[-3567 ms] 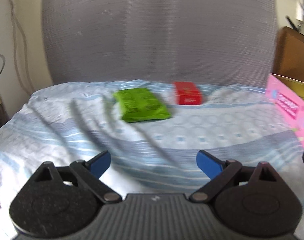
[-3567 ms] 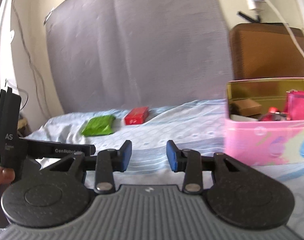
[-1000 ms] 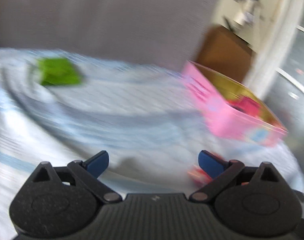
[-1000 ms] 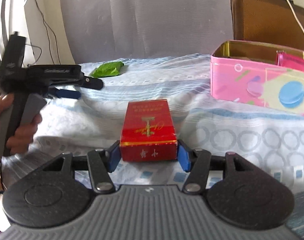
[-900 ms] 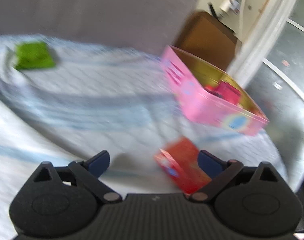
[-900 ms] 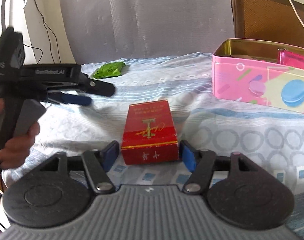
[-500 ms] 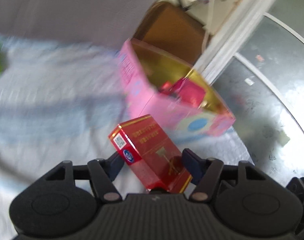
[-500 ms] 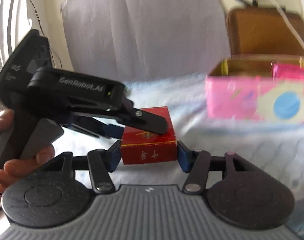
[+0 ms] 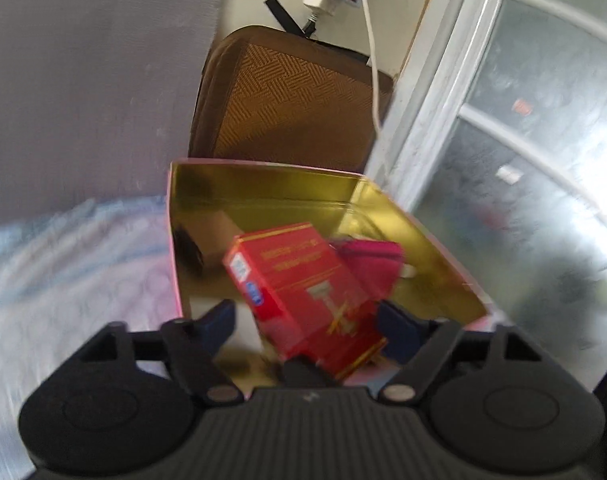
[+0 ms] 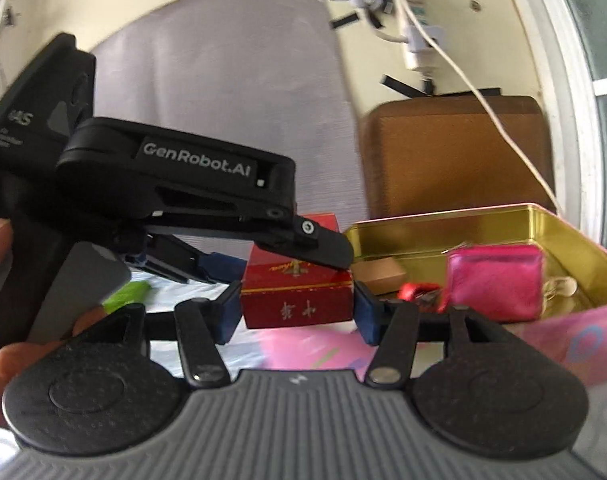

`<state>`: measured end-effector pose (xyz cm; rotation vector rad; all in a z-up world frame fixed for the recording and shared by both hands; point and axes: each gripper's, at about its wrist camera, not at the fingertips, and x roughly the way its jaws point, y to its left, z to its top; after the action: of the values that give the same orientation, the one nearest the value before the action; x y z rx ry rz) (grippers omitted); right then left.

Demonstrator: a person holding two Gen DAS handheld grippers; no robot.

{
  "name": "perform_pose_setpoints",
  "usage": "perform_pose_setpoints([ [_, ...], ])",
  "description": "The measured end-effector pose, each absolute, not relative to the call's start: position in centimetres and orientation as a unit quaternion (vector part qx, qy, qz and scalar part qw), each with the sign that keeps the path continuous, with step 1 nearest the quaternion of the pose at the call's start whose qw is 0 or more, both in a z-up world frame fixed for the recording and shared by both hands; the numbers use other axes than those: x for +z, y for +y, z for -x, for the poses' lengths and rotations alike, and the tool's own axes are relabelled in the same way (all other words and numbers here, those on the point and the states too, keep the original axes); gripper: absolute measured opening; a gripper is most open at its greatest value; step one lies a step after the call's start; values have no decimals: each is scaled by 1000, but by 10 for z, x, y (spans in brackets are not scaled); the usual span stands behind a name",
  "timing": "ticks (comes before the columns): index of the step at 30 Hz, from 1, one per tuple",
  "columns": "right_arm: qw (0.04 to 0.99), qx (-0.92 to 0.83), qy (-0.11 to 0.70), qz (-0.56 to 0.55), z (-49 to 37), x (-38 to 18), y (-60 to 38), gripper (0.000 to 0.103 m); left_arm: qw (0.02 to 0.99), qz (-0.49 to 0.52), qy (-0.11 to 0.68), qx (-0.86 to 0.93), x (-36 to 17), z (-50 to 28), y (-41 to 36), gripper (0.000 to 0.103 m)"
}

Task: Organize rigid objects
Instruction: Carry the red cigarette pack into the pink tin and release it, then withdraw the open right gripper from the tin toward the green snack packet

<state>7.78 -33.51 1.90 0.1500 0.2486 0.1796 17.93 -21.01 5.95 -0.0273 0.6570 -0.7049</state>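
Note:
A red carton [image 10: 297,298] with gold lettering is clamped between the blue pads of my right gripper [image 10: 297,312], lifted off the bed beside the pink tin [image 10: 563,332]. The left gripper's fingers [image 10: 303,236] reach across the carton from the left. In the left wrist view the red carton [image 9: 303,292] sits tilted between the pads of my left gripper [image 9: 307,320], above the tin's gold inside [image 9: 263,196]. Its pads look close to the carton, but contact is blurred.
The tin holds a magenta pouch [image 10: 495,280], a small brown box [image 10: 377,274] and a red item [image 10: 417,292]. A green packet [image 10: 127,294] lies on the blue-striped bedsheet [image 9: 63,264]. A brown cushion [image 9: 287,100] and a window frame [image 9: 435,100] stand behind the tin.
My right gripper lifted the red carton from the bed and carried it toward the tin. My left gripper swung right, closed in around the same carton and now hovers over the tin.

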Motion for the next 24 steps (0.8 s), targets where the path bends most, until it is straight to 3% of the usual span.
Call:
perform_pose_setpoints([
  [1,987,76,127,-68,-85,19,-337,59,897,-10,306,-318,58,-183,-220,100],
  [5,989,-1,135,-63,-123,8,-353,63,926,-63,278,-247,50,-194,-235,101],
  [6,988,-5,135,-73,-127,3,-358,71,929,-64,280,-234,48,-194,-235,101],
  [24,987,-9,75,-143,-34,9,-354,72,953,-52,241,-173,58,-122,-187,102],
])
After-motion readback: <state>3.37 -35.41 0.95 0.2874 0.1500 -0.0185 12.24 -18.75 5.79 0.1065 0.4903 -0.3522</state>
